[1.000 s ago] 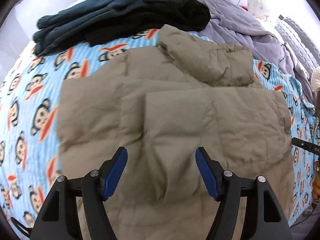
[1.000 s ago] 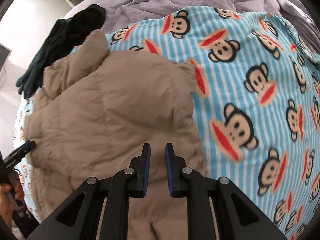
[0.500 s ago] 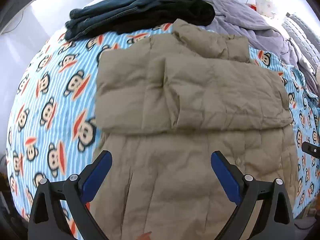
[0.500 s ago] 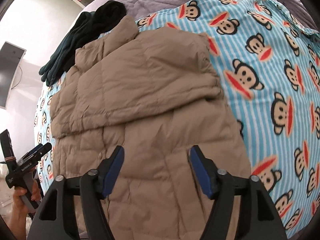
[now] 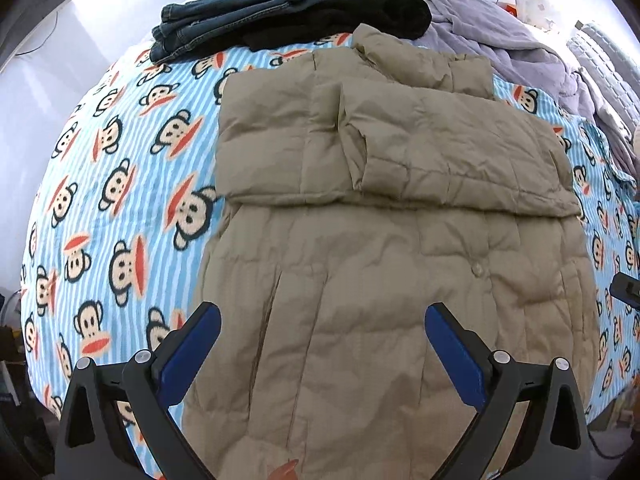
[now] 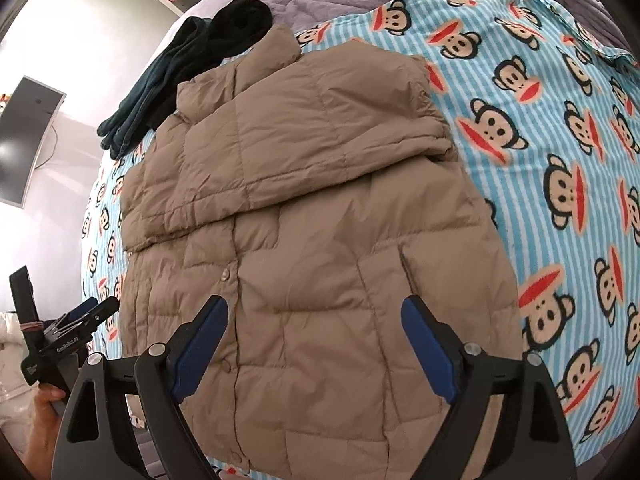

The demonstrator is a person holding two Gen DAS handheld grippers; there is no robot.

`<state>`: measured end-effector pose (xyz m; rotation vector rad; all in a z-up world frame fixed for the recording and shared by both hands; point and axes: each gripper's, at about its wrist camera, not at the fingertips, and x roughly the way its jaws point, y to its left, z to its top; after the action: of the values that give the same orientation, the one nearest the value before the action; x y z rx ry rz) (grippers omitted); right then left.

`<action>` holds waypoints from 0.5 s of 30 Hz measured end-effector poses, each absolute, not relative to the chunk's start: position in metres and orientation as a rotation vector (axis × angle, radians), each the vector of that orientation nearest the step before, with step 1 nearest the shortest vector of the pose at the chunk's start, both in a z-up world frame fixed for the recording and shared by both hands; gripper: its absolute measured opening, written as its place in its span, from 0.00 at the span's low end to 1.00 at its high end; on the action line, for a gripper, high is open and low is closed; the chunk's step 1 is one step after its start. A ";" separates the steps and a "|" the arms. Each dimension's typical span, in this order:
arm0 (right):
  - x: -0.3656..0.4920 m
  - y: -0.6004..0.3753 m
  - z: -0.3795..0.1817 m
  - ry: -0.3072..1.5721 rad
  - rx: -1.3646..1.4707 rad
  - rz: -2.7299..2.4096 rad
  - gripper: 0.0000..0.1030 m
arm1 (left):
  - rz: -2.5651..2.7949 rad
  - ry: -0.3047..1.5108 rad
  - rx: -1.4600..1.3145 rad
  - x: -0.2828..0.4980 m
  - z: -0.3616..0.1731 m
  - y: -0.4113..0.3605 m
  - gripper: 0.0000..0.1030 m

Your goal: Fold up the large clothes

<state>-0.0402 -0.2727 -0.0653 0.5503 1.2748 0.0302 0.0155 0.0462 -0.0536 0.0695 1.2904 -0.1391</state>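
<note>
Puffer jacket: a tan quilted jacket (image 5: 384,264) lies flat on the bed, collar at the far end, hem at the near edge; both sleeves are folded across the chest, forming a thick band over the far half.
Snap buttons: one shows on the front placket (image 5: 477,269), right of centre in the left wrist view; several run down the placket (image 6: 225,276) in the right wrist view.
Left gripper: the left gripper (image 5: 322,350) hovers over the near part of the jacket, its blue pads (image 5: 188,356) spread wide and holding nothing; the lower front panel lies between and beyond the fingers.
Right gripper: the right gripper (image 6: 314,344) is likewise spread wide and empty above the hem half; the jacket fills the gap between its pads (image 6: 430,354).
Contact: whether either set of fingertips touches the fabric cannot be told.
Bedsheet: a blue striped sheet with monkey faces (image 5: 120,184) lies under the jacket, showing on both sides.
Folded jeans: dark denim (image 5: 248,12) lies at the far left, apart from the jacket.
Black garment: it (image 5: 376,16) lies just beside the collar, at the far end.
Grey blanket: rumpled lilac-grey bedding (image 5: 496,28) lies at the far right.
</note>
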 end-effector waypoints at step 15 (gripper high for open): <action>-0.102 -0.293 -0.078 1.212 0.819 -0.001 0.88 | -0.090 1.379 0.117 -0.031 -0.077 0.077 0.99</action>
<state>-0.1022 -0.2927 -0.0777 0.8186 1.2121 -0.0007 -0.0309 0.0773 -0.0771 0.1165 1.3791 -0.0902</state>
